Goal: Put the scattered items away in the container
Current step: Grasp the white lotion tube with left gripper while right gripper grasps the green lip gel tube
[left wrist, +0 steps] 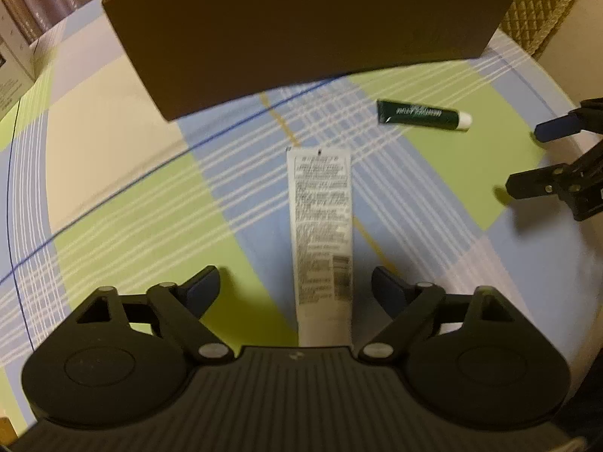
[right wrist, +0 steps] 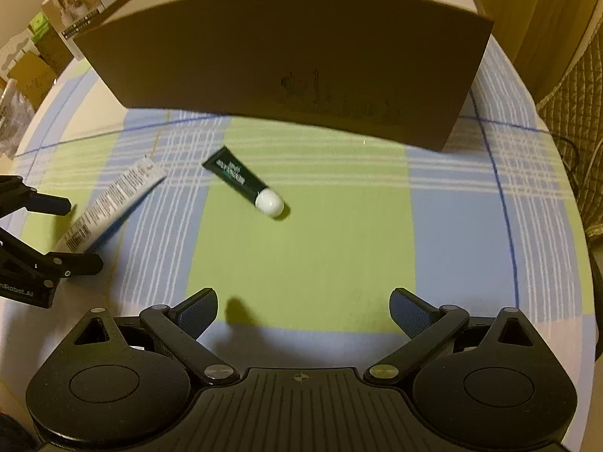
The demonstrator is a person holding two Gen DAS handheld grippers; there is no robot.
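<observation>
The left gripper (left wrist: 296,286) stands wide, straddling a white tube (left wrist: 322,237) of fine print and a barcode (too blurred to read), pads not touching. The right gripper (right wrist: 303,310) gapes over bare checked cloth (right wrist: 301,263). A dark green tube (right wrist: 241,182), white-capped, lies before the cardboard box (right wrist: 286,64); the left gripper's side reads perhaps "nRobot.AI".

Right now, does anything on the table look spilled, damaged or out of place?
Nothing spilled or damaged. Two items still lie loose on the checked cloth, outside the cardboard box: a white tube between the open left tongs, and a green tube lying askew, white cap on.
</observation>
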